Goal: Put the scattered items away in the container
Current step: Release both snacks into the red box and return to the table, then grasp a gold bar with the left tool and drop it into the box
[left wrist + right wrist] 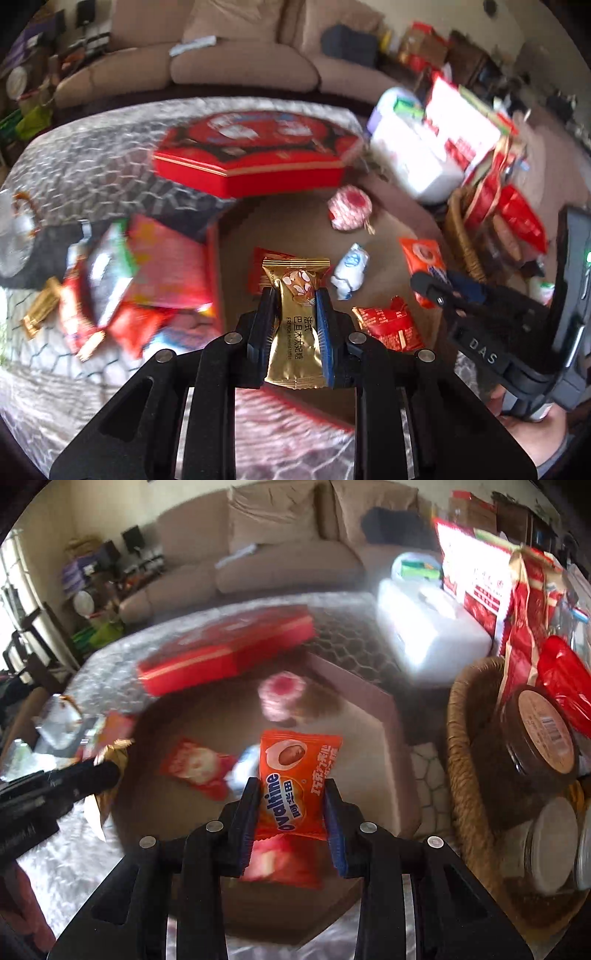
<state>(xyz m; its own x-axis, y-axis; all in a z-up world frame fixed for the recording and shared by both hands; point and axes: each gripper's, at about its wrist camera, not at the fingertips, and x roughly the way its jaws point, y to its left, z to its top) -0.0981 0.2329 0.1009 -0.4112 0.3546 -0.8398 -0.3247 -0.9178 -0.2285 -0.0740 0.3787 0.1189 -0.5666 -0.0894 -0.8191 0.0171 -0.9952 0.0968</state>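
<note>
My left gripper [295, 299] is shut on a gold toffee packet [297, 332] and holds it over the open brown box [280, 221]. My right gripper [291, 786] is shut on an orange Ovaltine packet [295, 786], also over the box [373, 716]; it shows in the left wrist view [439, 288] with the packet [421, 258]. Inside the box lie a round pink-and-white candy [349, 208], a white-and-blue candy [349, 269] and a red packet [388, 325]. A pile of loose packets [122, 280] lies on the table left of the box.
A red octagonal lid [255, 155] lies behind the box. A white case [428, 635] and red gift bags [480, 579] stand at the back right. A wicker basket [461, 775] with jars is on the right. A sofa [258, 554] is behind the table.
</note>
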